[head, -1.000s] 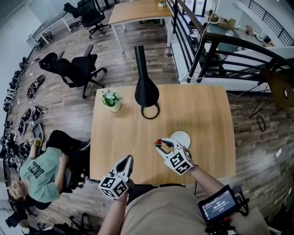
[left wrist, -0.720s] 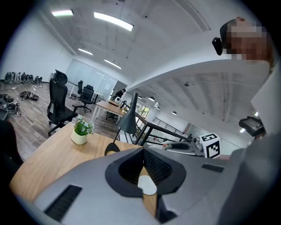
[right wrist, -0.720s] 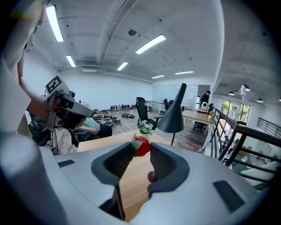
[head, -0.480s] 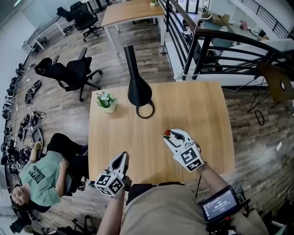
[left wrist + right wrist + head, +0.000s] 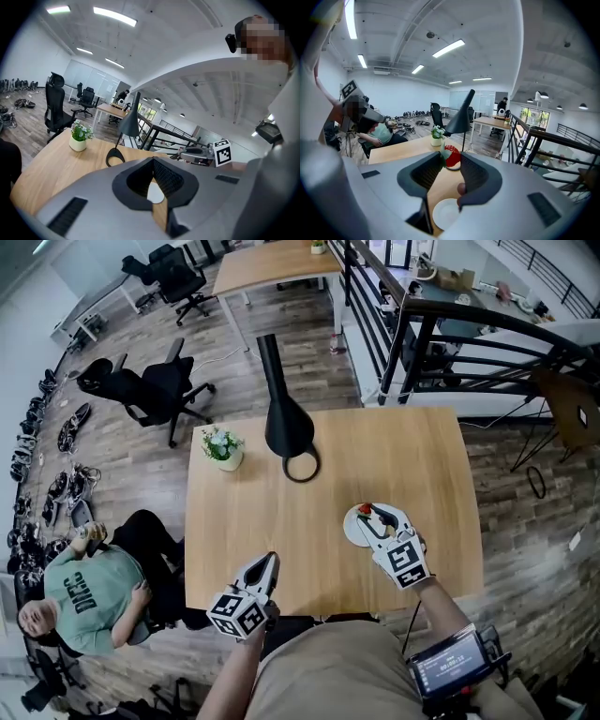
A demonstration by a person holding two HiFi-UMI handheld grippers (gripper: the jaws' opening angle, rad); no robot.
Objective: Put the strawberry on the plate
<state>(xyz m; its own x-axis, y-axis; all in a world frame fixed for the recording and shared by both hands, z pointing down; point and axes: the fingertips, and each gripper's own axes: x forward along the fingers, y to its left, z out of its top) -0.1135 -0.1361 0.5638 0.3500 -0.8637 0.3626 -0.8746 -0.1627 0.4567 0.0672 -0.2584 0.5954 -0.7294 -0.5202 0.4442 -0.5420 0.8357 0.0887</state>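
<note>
A red strawberry [image 5: 365,510] with a green top is pinched at the tips of my right gripper [image 5: 371,514]. It hangs above the left part of a small white plate [image 5: 354,530] on the wooden table [image 5: 412,456]. In the right gripper view the strawberry [image 5: 451,156] sits between the fingertips, with the plate [image 5: 444,213] below the jaws. My left gripper [image 5: 266,565] is at the table's near edge, left of the plate, its tips together and nothing in them. The left gripper view shows the left gripper [image 5: 152,160] with the plate [image 5: 153,192] behind its jaws.
A black lamp [image 5: 284,418] with a ring base [image 5: 302,468] stands at the table's far side, a small potted plant [image 5: 224,446] to its left. A person [image 5: 84,589] sits left of the table. A dark railing [image 5: 450,324] runs beyond the far right corner.
My right gripper has carried the strawberry rightward, from left of the plate to above it. The left gripper has shifted only slightly along the near edge.
</note>
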